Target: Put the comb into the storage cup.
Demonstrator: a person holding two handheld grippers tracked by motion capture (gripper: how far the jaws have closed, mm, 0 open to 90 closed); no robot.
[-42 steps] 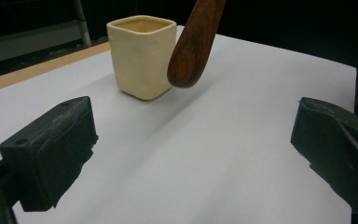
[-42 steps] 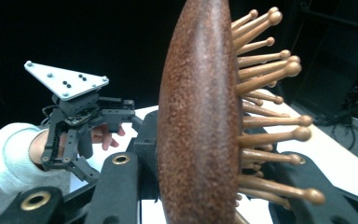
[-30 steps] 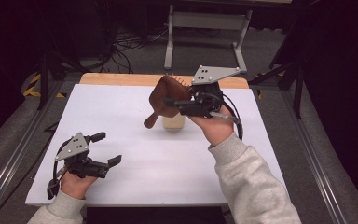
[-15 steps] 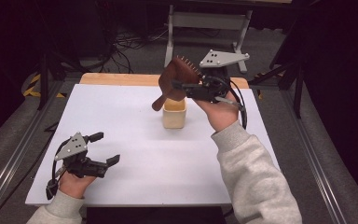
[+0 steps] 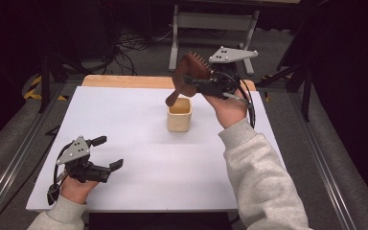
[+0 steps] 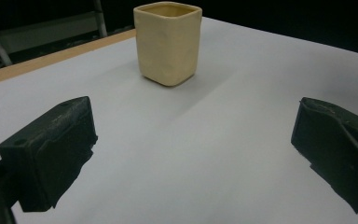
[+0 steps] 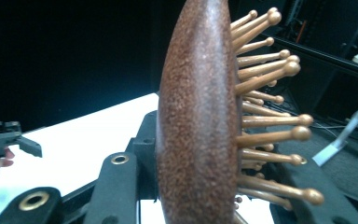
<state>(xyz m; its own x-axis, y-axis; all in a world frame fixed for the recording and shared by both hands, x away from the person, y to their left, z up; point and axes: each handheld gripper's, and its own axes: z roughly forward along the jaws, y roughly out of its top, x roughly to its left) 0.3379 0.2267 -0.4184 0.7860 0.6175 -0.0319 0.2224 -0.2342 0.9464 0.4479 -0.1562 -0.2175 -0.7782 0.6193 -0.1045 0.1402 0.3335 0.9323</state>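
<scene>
Your brush (image 5: 190, 73) hangs in the air above the cup (image 5: 179, 114), handle end pointing down toward the cup's mouth, clear of the rim. Your right gripper (image 5: 196, 84) pinches the brush head, pegs facing away from you. The cup stands upright mid-counter (image 5: 124, 120). Your left gripper (image 5: 109, 152) rests near the counter's front left, jaws spread, holding nothing.

the white table top (image 5: 124, 120) lies bare around the cream cup (image 5: 179, 114), its one obstacle. the wooden hairbrush (image 5: 188, 76) hangs just above the cup's mouth, blocking entry from above; the left gripper (image 5: 106, 152) sits well apart.
</scene>
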